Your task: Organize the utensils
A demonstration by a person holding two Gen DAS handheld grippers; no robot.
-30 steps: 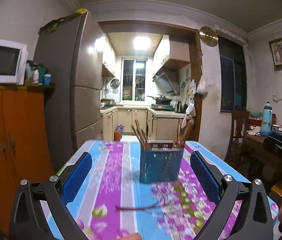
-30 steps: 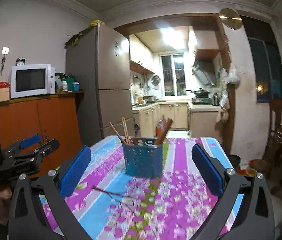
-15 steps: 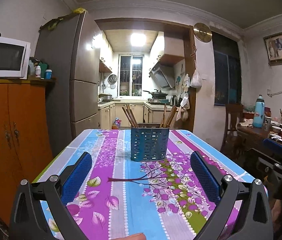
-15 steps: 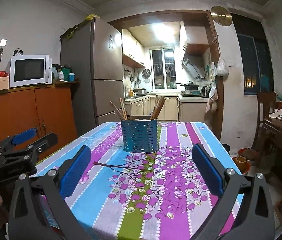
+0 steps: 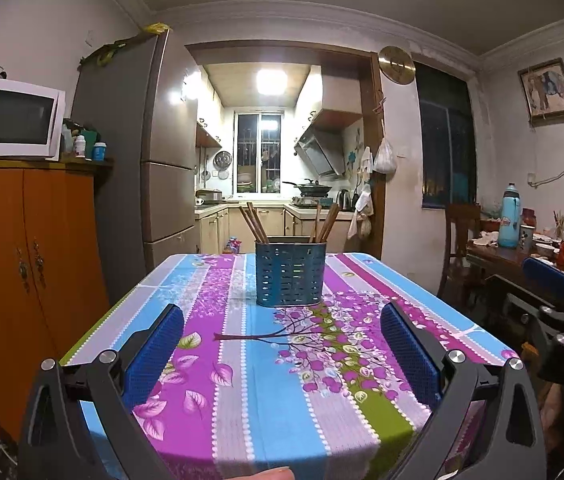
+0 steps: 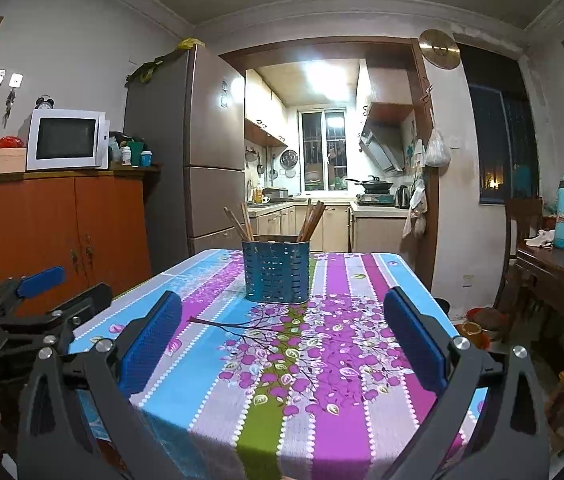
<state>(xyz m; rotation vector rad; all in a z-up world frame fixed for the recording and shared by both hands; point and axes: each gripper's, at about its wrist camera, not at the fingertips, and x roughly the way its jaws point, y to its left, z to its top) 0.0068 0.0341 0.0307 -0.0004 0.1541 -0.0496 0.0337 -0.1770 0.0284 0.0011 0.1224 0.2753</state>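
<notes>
Both the left gripper (image 5: 282,344) and right gripper (image 6: 282,340) hover level at the table's near edge, jaws spread wide and empty, facing the chopstick holder (image 5: 290,272).

The tablecloth (image 5: 241,380) runs in stripes of purple, sky blue, pale grey and green, printed with a dark-branched tree of pink blossom and scattered magenta leaves, with white dotted lines edging the stripes. On it stands a dark blue utensil holder (image 5: 290,274) pierced with rows of small slots, holding brown chopsticks (image 5: 255,224). The left gripper (image 5: 282,354) and right gripper (image 6: 282,354) each have black frames with bright blue textured pads, and the cabinet (image 6: 69,232) is orange-brown under a white microwave (image 6: 66,139).
</notes>
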